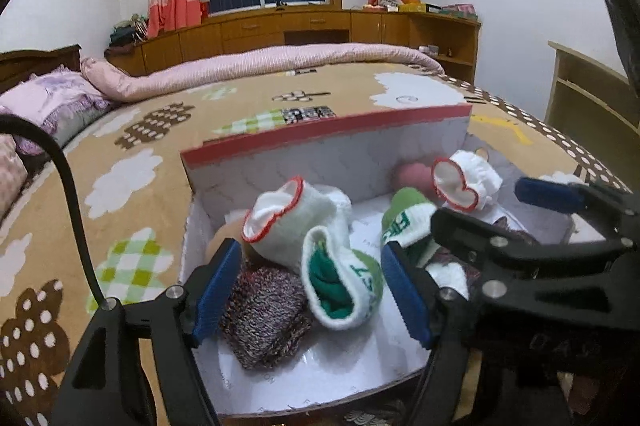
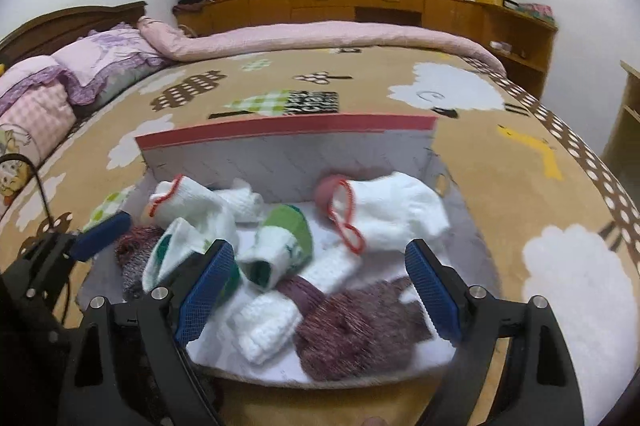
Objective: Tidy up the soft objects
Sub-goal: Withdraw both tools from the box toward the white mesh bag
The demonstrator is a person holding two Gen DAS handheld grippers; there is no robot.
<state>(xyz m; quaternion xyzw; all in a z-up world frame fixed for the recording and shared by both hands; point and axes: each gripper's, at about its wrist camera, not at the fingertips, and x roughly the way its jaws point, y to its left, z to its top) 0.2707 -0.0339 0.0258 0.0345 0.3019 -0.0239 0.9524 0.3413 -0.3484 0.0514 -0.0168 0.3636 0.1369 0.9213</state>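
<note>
An open shallow box (image 1: 320, 162) (image 2: 280, 162) with a red-edged lid standing upright lies on the bed and holds several socks. My left gripper (image 1: 310, 292) hovers open over its near left part, above a green-and-white sock (image 1: 340, 282) and a marled knit sock (image 1: 264, 318); neither pad presses on them. A white sock with red trim (image 1: 288, 222) lies just beyond. My right gripper (image 2: 320, 290) is open over the near right part, above a burgundy marled sock (image 2: 356, 330) and a white knit sock (image 2: 268, 326). Another red-trimmed white sock (image 2: 392, 214) lies farther back.
The box rests on a tan blanket (image 1: 132, 154) with cloud patterns. A rolled pink quilt (image 2: 320, 34) and pillows (image 2: 100, 62) lie at the far side and left. Wooden cabinets (image 1: 304, 26) line the wall under the window. The two grippers stand close side by side.
</note>
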